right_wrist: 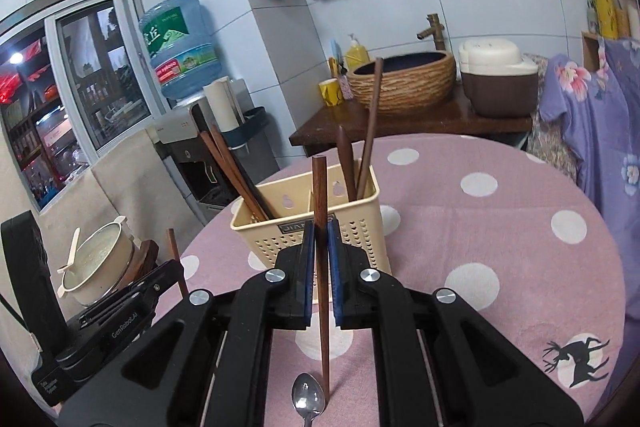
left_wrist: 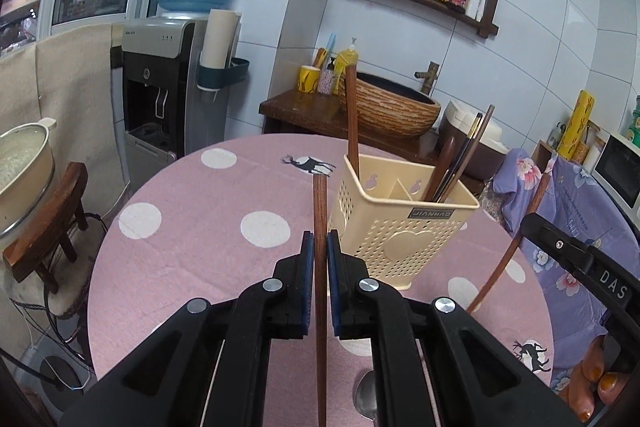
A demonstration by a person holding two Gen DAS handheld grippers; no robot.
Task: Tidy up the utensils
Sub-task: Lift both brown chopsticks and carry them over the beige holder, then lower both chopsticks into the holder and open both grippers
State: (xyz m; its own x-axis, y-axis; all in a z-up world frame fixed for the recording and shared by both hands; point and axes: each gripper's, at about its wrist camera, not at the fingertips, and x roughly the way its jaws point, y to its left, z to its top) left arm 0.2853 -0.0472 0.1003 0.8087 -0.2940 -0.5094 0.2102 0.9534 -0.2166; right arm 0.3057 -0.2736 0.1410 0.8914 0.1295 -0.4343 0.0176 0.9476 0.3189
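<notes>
A cream perforated utensil holder [left_wrist: 400, 223] stands on the pink dotted tablecloth [left_wrist: 192, 235]; it also shows in the right wrist view [right_wrist: 308, 227]. It holds several brown chopsticks and wooden utensils. My left gripper [left_wrist: 320, 251] is shut on a brown wooden chopstick [left_wrist: 320, 211], held upright just left of the holder. My right gripper [right_wrist: 319, 239] is shut on another brown chopstick [right_wrist: 320, 187], in front of the holder. A metal spoon [right_wrist: 307, 401] lies on the cloth below the right gripper; it also shows in the left wrist view [left_wrist: 366, 397].
A water dispenser [left_wrist: 160, 95] and a stool with a cream pot [left_wrist: 24, 167] stand left of the table. A wooden counter with a woven basin [left_wrist: 388, 107] and a rice cooker [right_wrist: 496, 83] is behind. A chair draped in purple floral cloth [left_wrist: 568, 195] is at the right.
</notes>
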